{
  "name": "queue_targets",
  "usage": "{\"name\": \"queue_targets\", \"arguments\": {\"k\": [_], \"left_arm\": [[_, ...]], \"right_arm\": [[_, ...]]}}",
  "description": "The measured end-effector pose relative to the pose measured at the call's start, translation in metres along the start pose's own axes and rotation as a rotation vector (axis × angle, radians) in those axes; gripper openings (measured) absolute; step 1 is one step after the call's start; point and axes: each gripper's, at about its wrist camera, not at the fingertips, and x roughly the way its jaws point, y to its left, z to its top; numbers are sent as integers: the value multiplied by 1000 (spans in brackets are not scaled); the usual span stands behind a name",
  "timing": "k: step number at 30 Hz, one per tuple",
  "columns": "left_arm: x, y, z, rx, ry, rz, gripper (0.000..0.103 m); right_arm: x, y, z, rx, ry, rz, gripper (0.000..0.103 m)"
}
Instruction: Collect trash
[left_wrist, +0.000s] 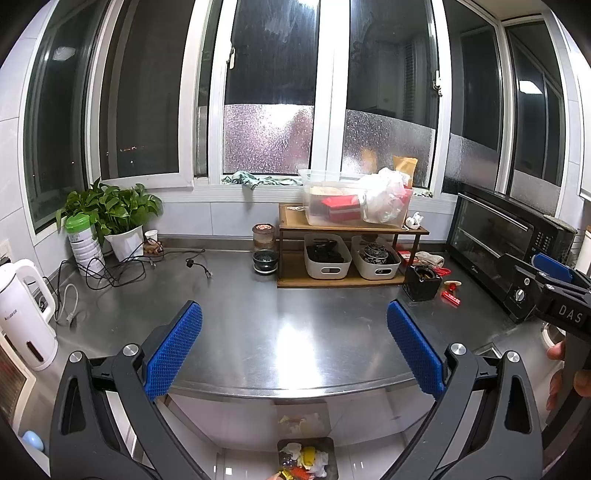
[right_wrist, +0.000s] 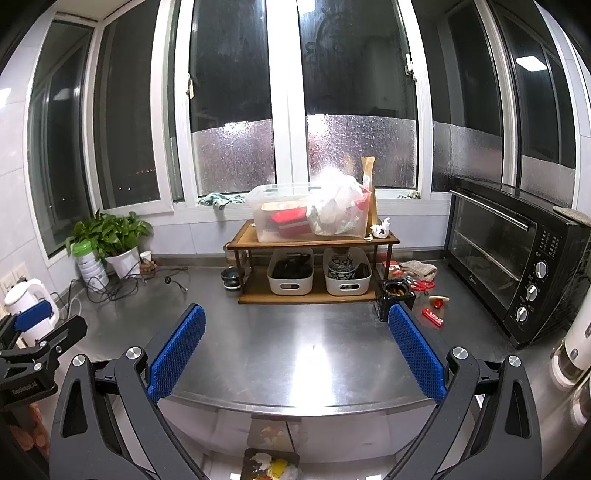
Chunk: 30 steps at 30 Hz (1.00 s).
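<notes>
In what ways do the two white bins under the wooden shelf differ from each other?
The left white bin holds flat black items, while the right white bin holds a blue-patterned ceramic jar that rises above its rim. The left bin sits nearer the small dark bowl, the right bin nearer the black square cup. Both are white, with slot handles.

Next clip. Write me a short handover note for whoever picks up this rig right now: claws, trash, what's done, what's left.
Left claw: open, empty, above the counter's front edge.
Right claw: open, empty, same height beside it.
Trash bin: on the floor below the counter edge, already holding wrappers and tissue.
Steel counter: middle bare. Possible leftovers near the oven: red wrapper, and a crumpled tissue on the wooden shelf.
Done: some trash is binned. Left: probably those two pieces, if they count as trash.
</notes>
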Motion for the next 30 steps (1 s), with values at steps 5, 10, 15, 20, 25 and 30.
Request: {"name": "queue_targets", "arguments": {"k": [5, 10, 15, 20, 25, 30], "left_arm": [[-1, 0, 0, 2, -7, 2, 95], [-2, -1, 0, 1, -6, 3, 95], [-2, -2, 1, 2, -2, 1, 95], [-3, -1, 1, -6, -5, -1, 95], [-6, 0, 0, -6, -6, 12, 95], [-6, 0, -2, -10, -6, 20, 95]], "right_arm": [[-1, 0, 0, 1, -3, -4, 100], [0, 1, 0, 2, 3, -3, 100], [0, 5, -1, 12, 7, 0, 100], [-2, 6, 0, 13, -1, -7, 100], [-1, 9, -1, 11, 3, -6, 100], [-1, 9, -2, 11, 3, -11, 100]]}}
